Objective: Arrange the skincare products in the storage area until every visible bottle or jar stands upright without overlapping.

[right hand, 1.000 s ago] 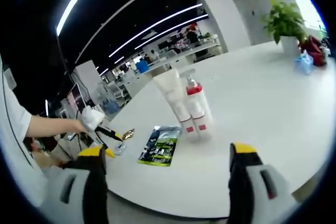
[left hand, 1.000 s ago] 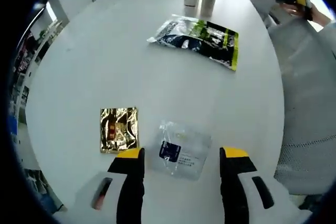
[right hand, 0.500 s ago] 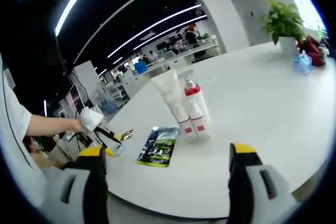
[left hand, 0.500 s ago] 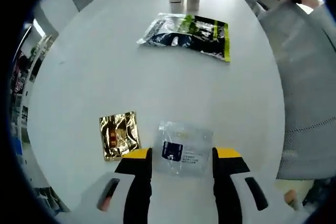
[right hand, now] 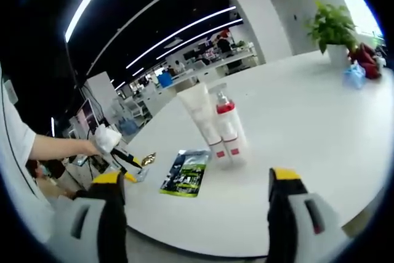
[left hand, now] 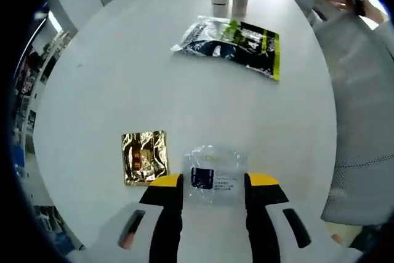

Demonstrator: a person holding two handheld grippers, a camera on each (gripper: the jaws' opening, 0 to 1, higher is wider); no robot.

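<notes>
Sachets lie flat: the clear sachet [left hand: 213,174] between the left tongs [left hand: 213,184], narrowed around it, looks light, floppy and slick, best pinched at an edge. Right tongs [right hand: 197,183] hang wide and empty before the upright white tube [right hand: 202,118] and pump bottle [right hand: 229,126].

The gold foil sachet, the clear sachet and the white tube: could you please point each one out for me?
gold foil sachet [left hand: 144,157]: left gripper view, centre of its crinkled face.
clear sachet [left hand: 213,170]: left gripper view, its dark label.
white tube [right hand: 201,115]: right gripper view, middle of its body.
</notes>
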